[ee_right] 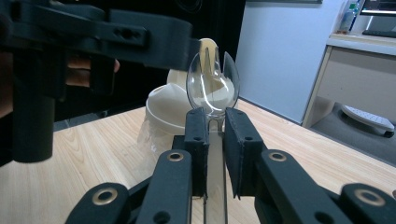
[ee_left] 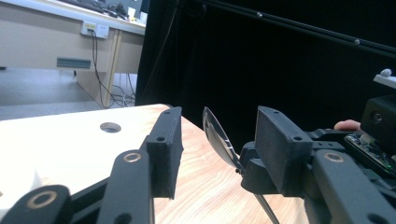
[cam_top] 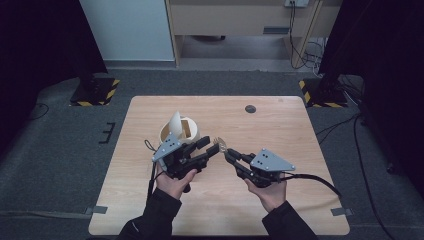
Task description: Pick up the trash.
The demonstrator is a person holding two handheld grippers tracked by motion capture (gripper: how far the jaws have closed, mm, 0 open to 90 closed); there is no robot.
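One clear spoon [ee_right: 212, 84], one white cup [cam_top: 180, 129] on table [cam_top: 280, 130]. Right gripper [ee_right: 215, 122] jaws pinch spoon handle; left gripper [ee_left: 215, 140] jaws spread around bowl.

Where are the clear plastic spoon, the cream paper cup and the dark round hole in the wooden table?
clear plastic spoon [ee_right: 212, 86], right gripper view, on its bowl.
cream paper cup [cam_top: 192, 131], high view, on its side wall.
dark round hole [cam_top: 250, 108], high view, on its centre.

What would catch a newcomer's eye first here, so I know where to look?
First, the clear plastic spoon clamped upright in the right gripper, bowl raised above the table's middle. Next, the left gripper, jaws open, beside that spoon. Behind them stands a pale cup with its lid tipped up.
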